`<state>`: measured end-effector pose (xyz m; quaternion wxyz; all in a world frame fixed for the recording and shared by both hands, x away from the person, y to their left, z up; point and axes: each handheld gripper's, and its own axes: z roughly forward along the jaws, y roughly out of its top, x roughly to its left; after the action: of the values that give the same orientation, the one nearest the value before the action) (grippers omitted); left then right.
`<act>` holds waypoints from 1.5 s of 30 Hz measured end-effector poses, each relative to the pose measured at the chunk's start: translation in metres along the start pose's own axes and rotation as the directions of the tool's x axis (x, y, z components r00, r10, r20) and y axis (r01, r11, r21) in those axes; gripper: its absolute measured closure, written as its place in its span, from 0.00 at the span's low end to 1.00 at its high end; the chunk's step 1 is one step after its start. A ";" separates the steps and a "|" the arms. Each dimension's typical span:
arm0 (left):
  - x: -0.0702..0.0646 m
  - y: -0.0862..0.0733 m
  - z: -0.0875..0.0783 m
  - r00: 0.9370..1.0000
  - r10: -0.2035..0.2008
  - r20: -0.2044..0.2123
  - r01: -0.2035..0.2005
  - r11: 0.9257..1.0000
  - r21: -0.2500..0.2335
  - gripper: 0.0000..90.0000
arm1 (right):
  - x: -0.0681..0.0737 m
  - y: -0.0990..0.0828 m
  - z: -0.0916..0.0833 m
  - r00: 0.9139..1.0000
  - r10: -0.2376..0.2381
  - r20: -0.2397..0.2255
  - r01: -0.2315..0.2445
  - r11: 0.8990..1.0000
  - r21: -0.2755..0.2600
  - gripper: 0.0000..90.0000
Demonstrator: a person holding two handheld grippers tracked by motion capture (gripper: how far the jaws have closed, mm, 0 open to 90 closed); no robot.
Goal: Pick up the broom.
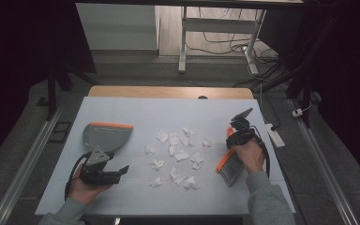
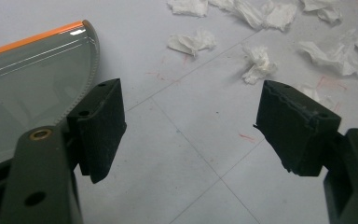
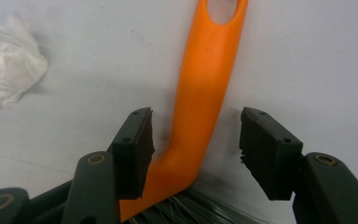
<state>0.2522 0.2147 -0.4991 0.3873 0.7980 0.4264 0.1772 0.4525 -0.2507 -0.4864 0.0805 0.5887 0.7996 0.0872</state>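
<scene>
- Between my right fingers [image 3: 193, 149] lies the orange handle of the brush [image 3: 205, 84], flat on the table [image 3: 307, 56]. One pad sits close against its bend, the other stands off with a gap, so the fingers are apart around it and nothing is clamped yet.
- I straddle the handle just above the grey bristles [image 3: 186, 210], where it bends, because I judge a grip near the head gives better control when sweeping.
- Ahead of my left fingers [image 2: 191, 126] there is bare table and, beyond it, the scattered paper scraps [image 2: 260, 63]. These fingers are wide apart and hold nothing.
- Just beside my left finger rests the grey dustpan [image 2: 32, 79] with its orange lip, lying flat. I keep that hand close so the pan is ready to pick up.
- Seen from above, the scraps [image 1: 176, 152] lie between the dustpan [image 1: 105, 136] and the brush [image 1: 229, 166], which suits sweeping them toward the pan.
- My next move, as I judge it, is to close on the handle squarely so the brush does not twist.
</scene>
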 end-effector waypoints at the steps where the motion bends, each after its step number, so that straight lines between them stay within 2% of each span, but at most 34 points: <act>1: 0.000 0.000 0.000 1.000 0.000 0.000 0.000 1.000 0.000 0.27 | 0.000 0.000 0.001 1.000 0.004 0.000 -0.004 1.000 0.005 0.52; 5: -0.002 0.000 0.001 1.000 0.004 0.001 -0.004 1.000 0.003 0.27 | 0.003 -0.001 0.003 0.999 0.015 0.029 -0.015 1.000 -0.005 0.63; 6: -0.003 0.000 0.001 1.000 0.005 0.001 -0.005 1.000 0.005 0.27 | 0.003 -0.002 0.002 0.999 0.026 0.028 -0.026 1.000 -0.003 0.70; 10: -0.003 0.000 0.001 1.000 0.006 -0.004 -0.006 1.000 0.003 0.27 | 0.004 -0.002 0.002 0.998 0.053 0.036 -0.053 0.999 -0.008 0.74; 14: -0.003 0.000 0.000 1.000 0.005 -0.003 -0.005 1.000 -0.001 0.27 | 0.005 -0.002 0.002 0.997 0.064 0.047 -0.064 0.998 -0.012 0.76; 18: -0.004 0.000 0.001 1.000 0.006 -0.007 -0.006 1.000 0.004 0.27 | 0.008 -0.002 0.002 0.997 0.055 0.063 -0.054 0.998 -0.013 0.77; 25: -0.005 0.000 0.001 1.000 0.006 -0.011 -0.006 1.000 0.003 0.27 | 0.008 -0.003 0.002 0.996 0.059 0.063 -0.058 0.998 -0.019 0.77; 29: -0.004 0.000 0.002 1.000 0.001 -0.016 -0.001 1.000 0.004 0.27 | 0.002 -0.006 0.002 0.998 0.054 0.027 -0.053 0.998 -0.037 0.77; 35: -0.003 0.000 0.002 1.000 -0.002 -0.025 0.002 1.000 0.003 0.26 | 0.003 -0.009 0.001 0.999 0.035 0.028 -0.033 0.998 -0.059 0.77; 36: -0.003 -0.001 0.002 1.000 -0.001 -0.024 0.001 1.000 0.004 0.27 | 0.002 -0.012 0.001 0.999 0.035 0.015 -0.033 0.996 -0.082 0.78; 39: -0.002 -0.001 0.003 1.000 -0.002 -0.021 0.002 1.000 0.007 0.26 | 0.000 -0.015 0.000 0.999 0.036 -0.001 -0.036 0.995 -0.097 0.78; 42: -0.002 -0.001 0.003 1.000 -0.004 -0.022 0.004 1.000 0.007 0.26 | -0.005 -0.023 -0.007 0.998 0.029 -0.049 -0.036 0.987 -0.156 0.78; 45: -0.001 -0.001 0.004 1.000 -0.006 -0.025 0.006 1.000 0.009 0.26 | -0.013 -0.029 -0.015 0.994 0.032 -0.103 -0.053 0.975 -0.216 0.78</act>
<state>0.2531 0.2125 -0.5021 0.3790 0.7962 0.4343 0.1842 0.4257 -0.2725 -0.4779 0.1030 0.5883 0.7754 0.2052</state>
